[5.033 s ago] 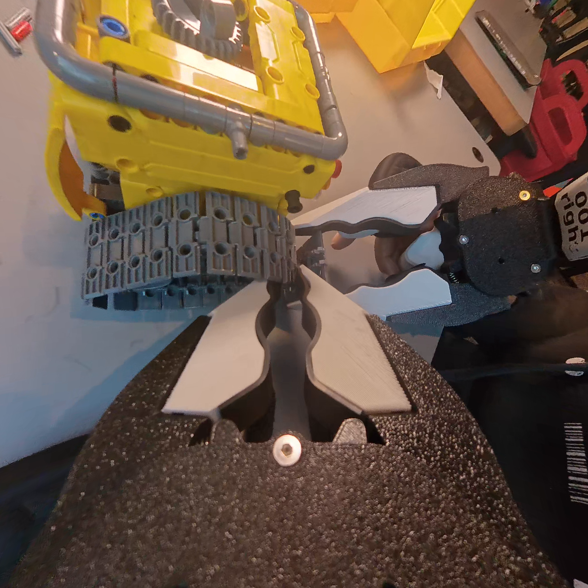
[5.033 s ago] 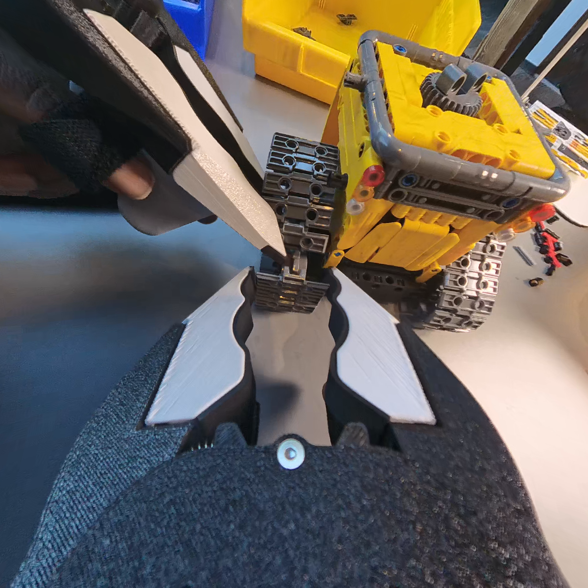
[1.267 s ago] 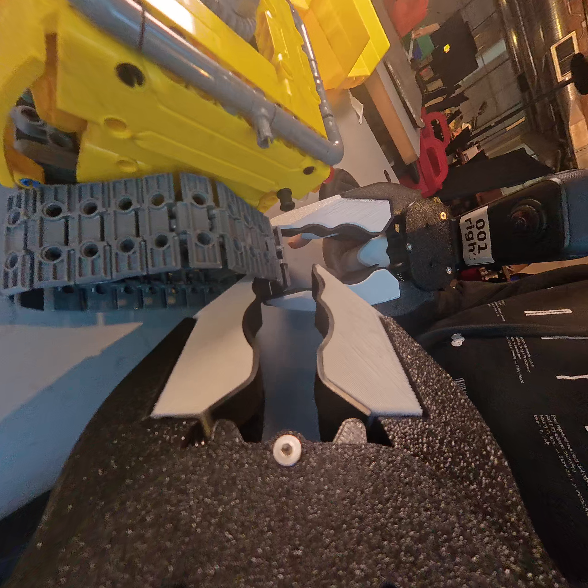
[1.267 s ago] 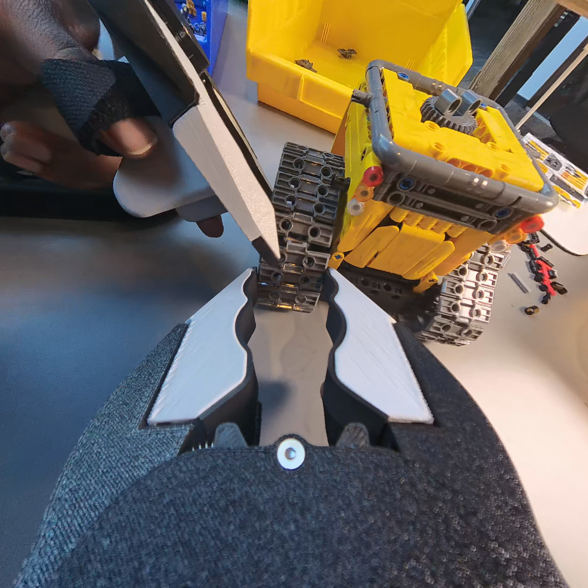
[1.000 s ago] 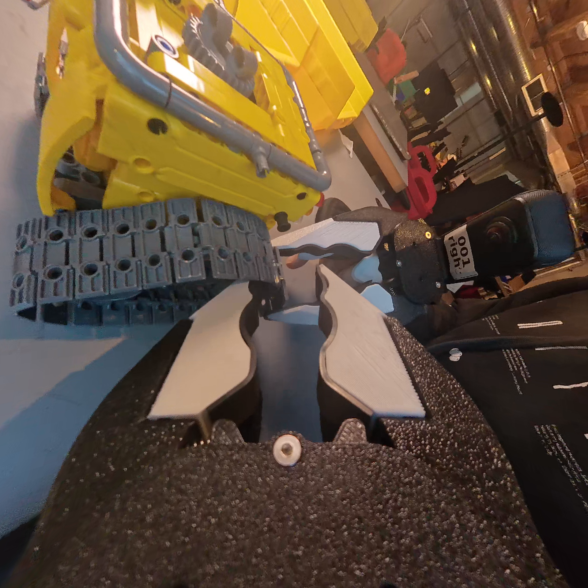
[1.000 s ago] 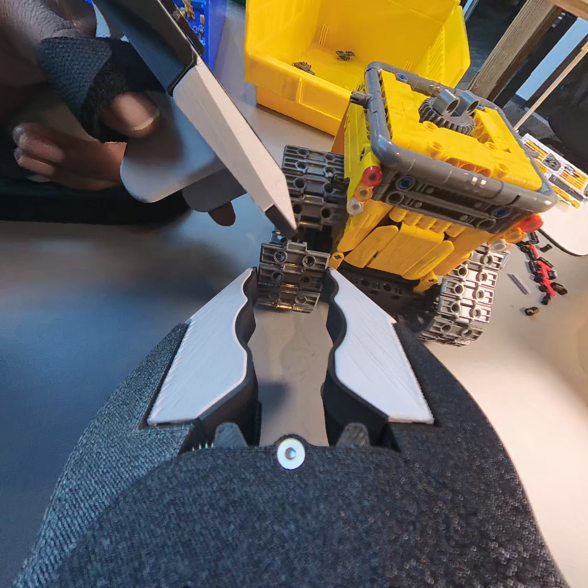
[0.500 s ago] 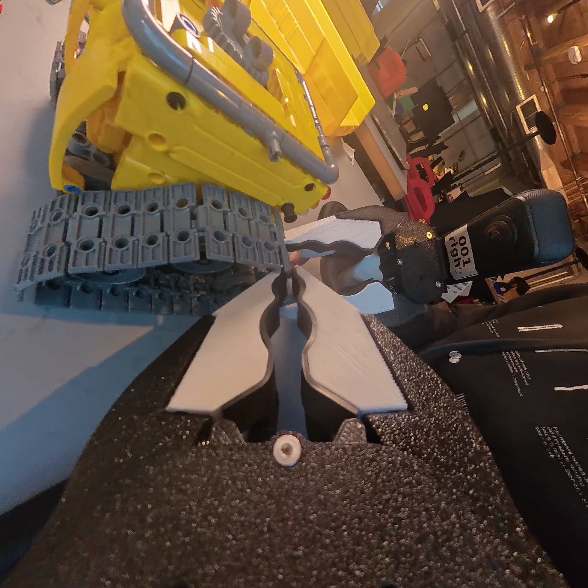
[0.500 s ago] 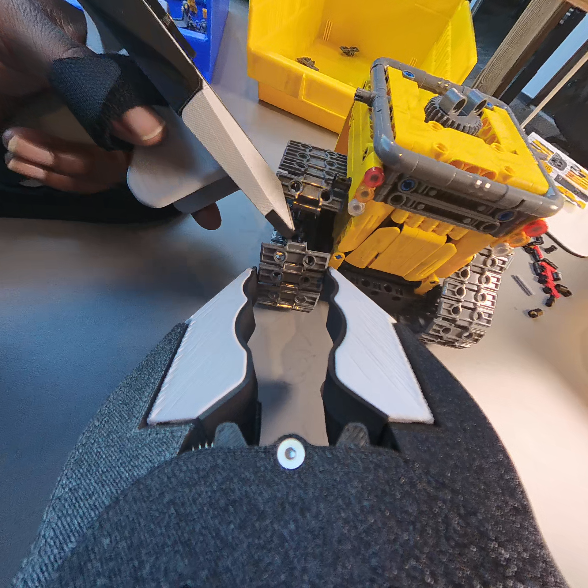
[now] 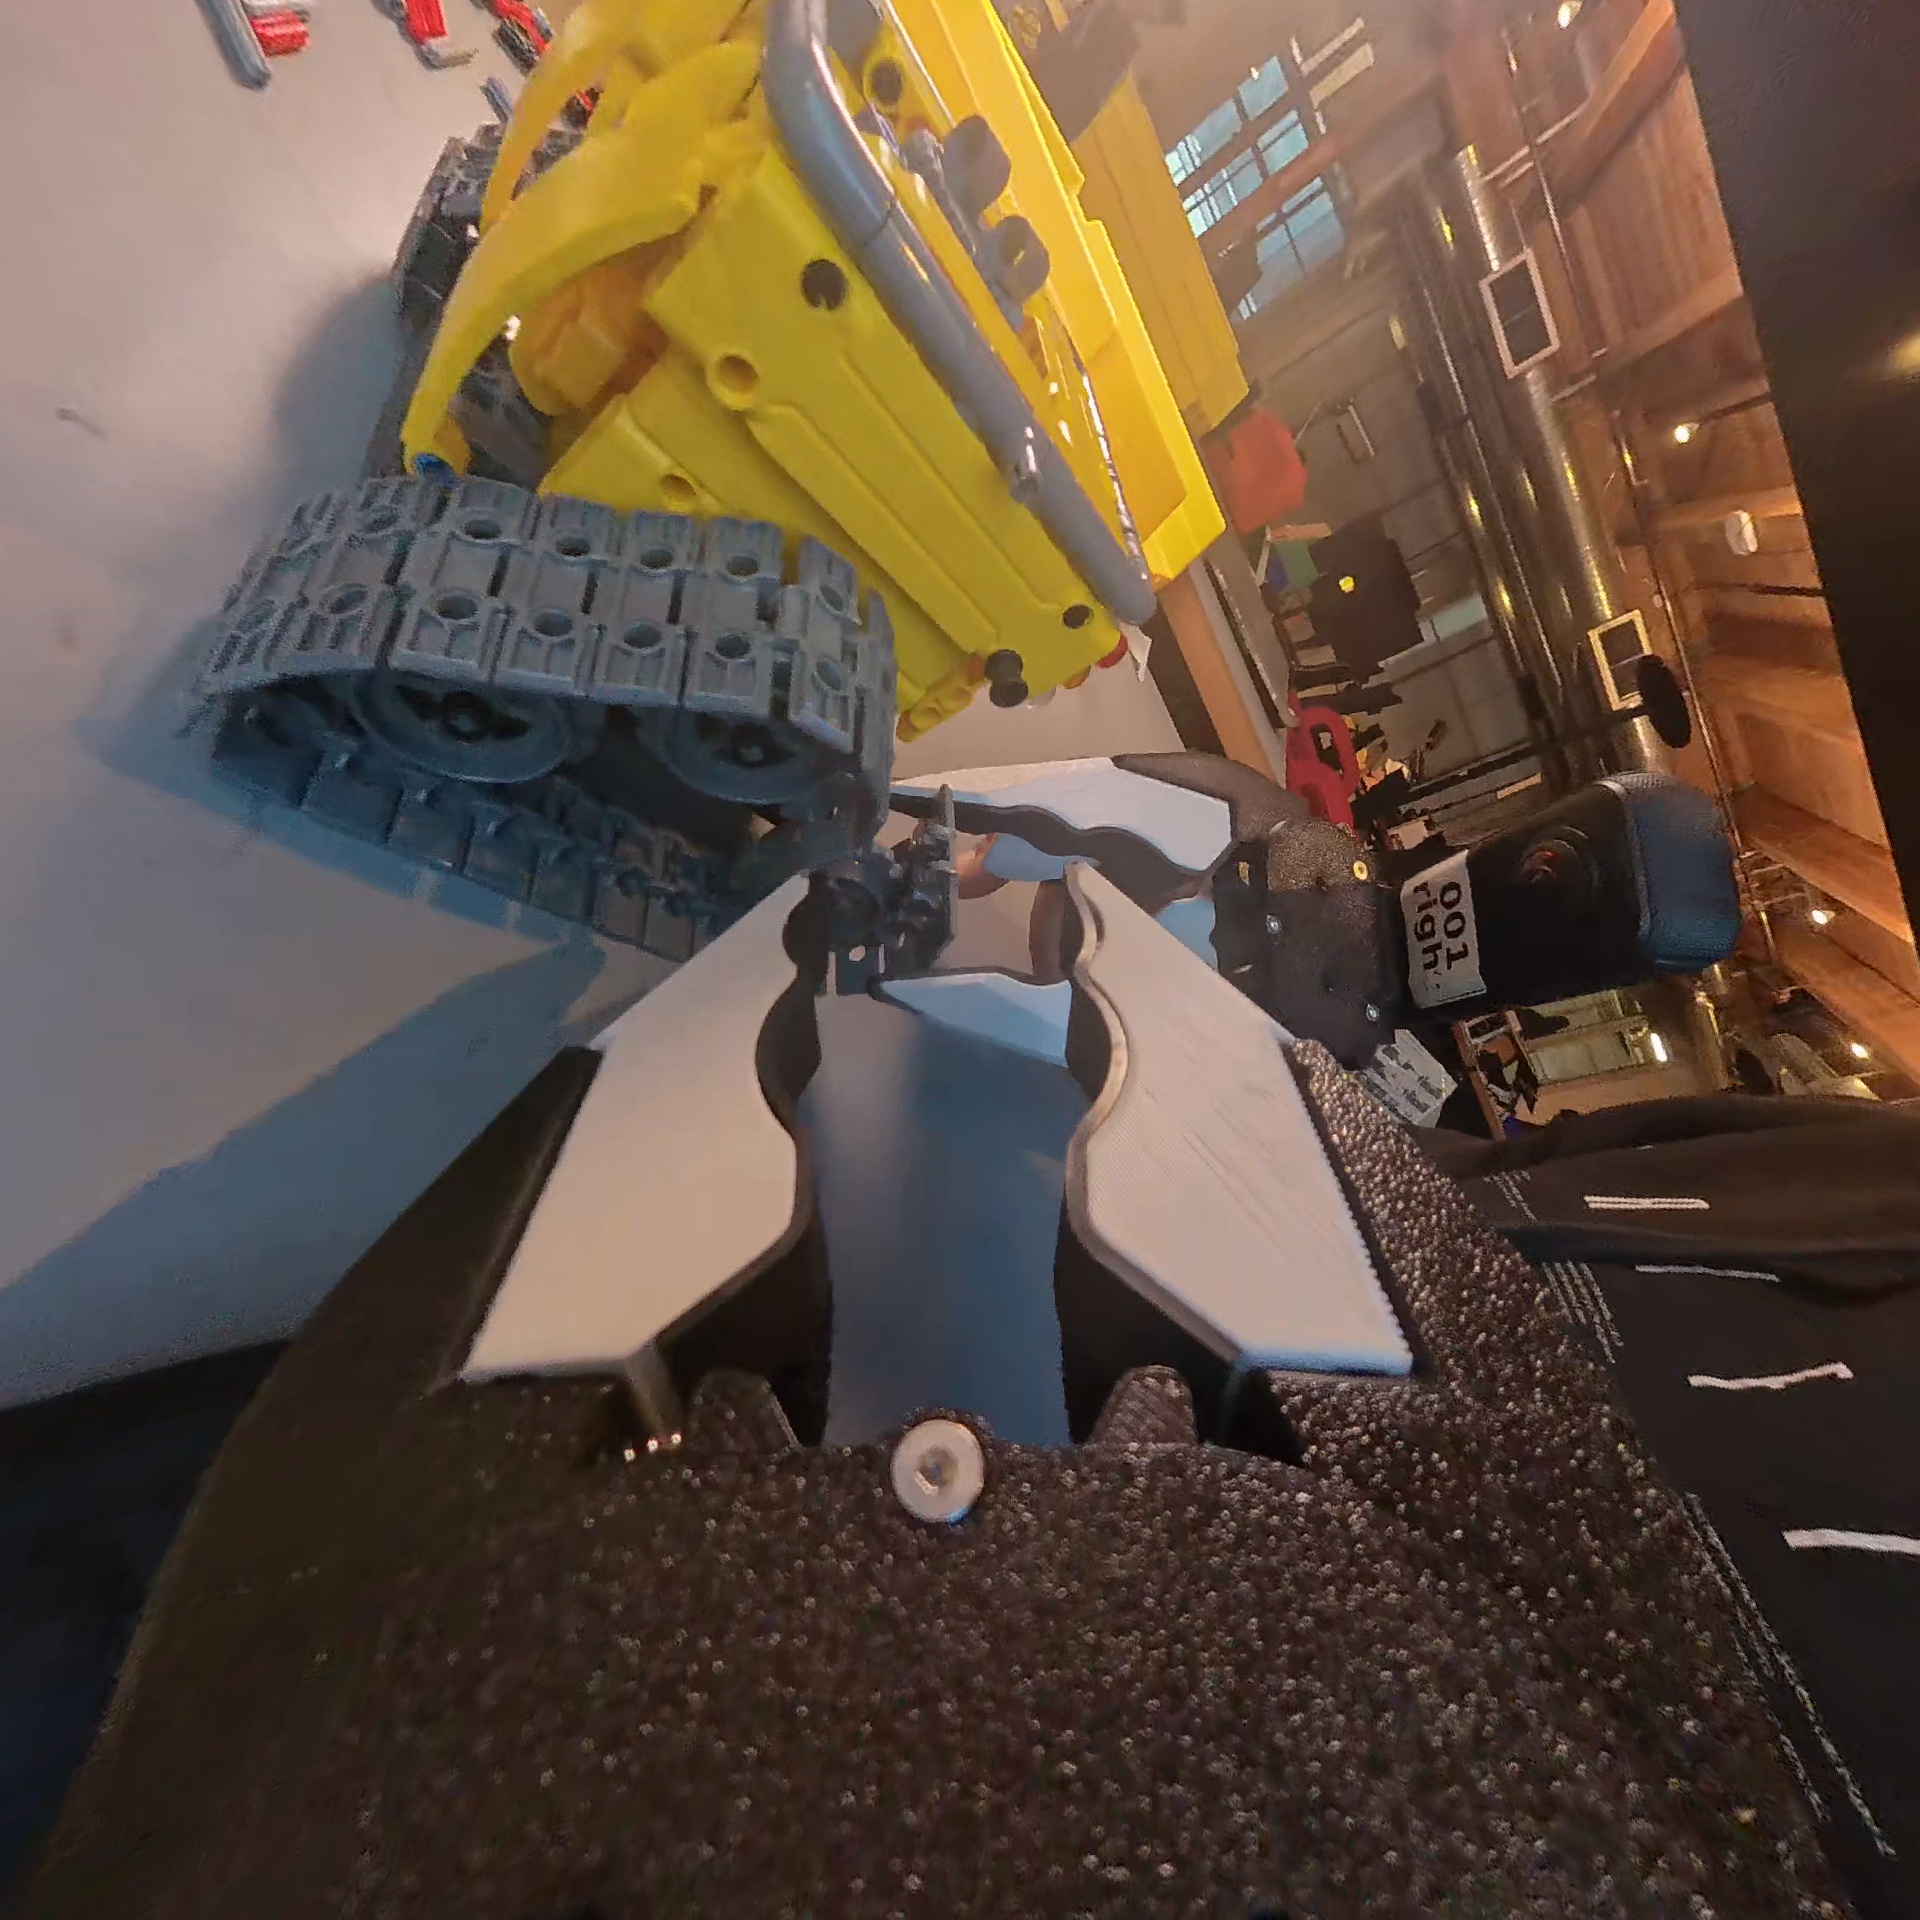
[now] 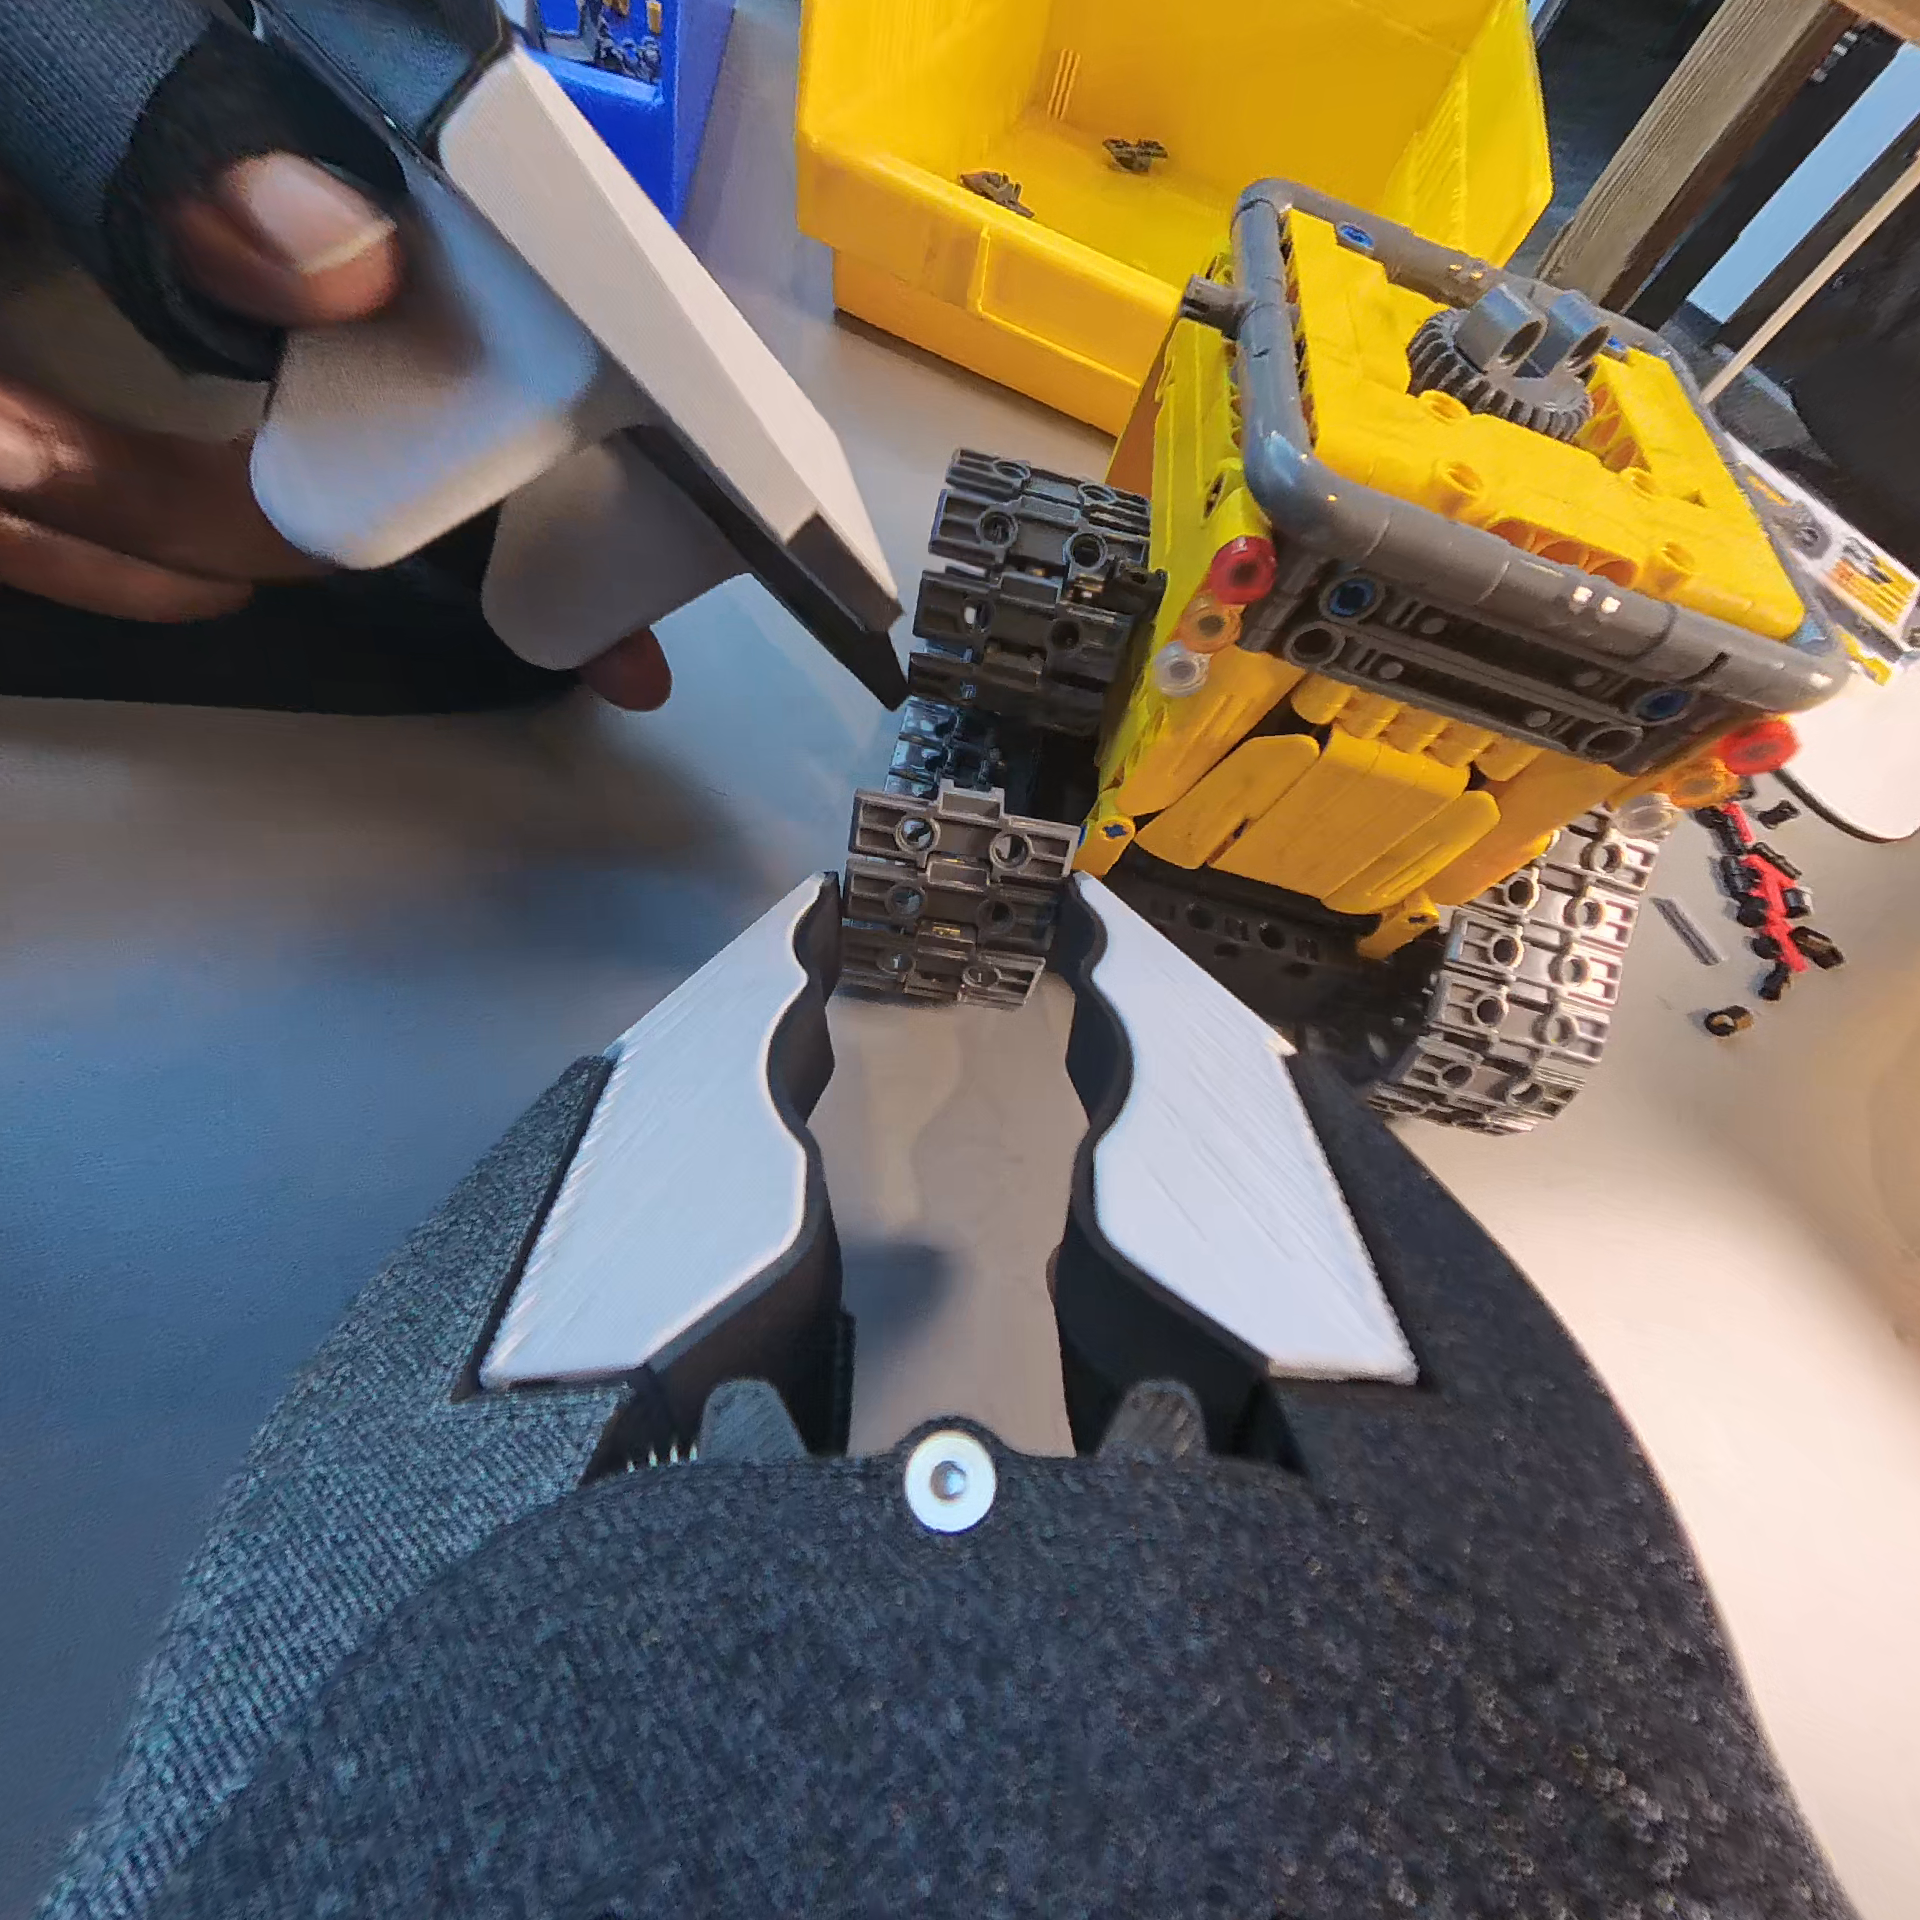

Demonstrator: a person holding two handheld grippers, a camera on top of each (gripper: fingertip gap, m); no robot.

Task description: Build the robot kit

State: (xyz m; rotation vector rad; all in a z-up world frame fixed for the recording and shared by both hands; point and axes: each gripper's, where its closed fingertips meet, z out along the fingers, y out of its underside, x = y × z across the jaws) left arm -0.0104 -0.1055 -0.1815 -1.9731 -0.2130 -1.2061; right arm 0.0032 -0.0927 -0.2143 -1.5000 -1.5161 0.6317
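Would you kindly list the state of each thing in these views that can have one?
Left gripper: open, its fingers either side of the track's loose end.
Right gripper: shut on the grey track's end links.
Grey track: parted, with a gap between its lower links and upper run.
Other track: whole, wrapped round its wheels.
Yellow tracked model: upright on the table.
Yellow bin: open-topped, a few small parts inside.
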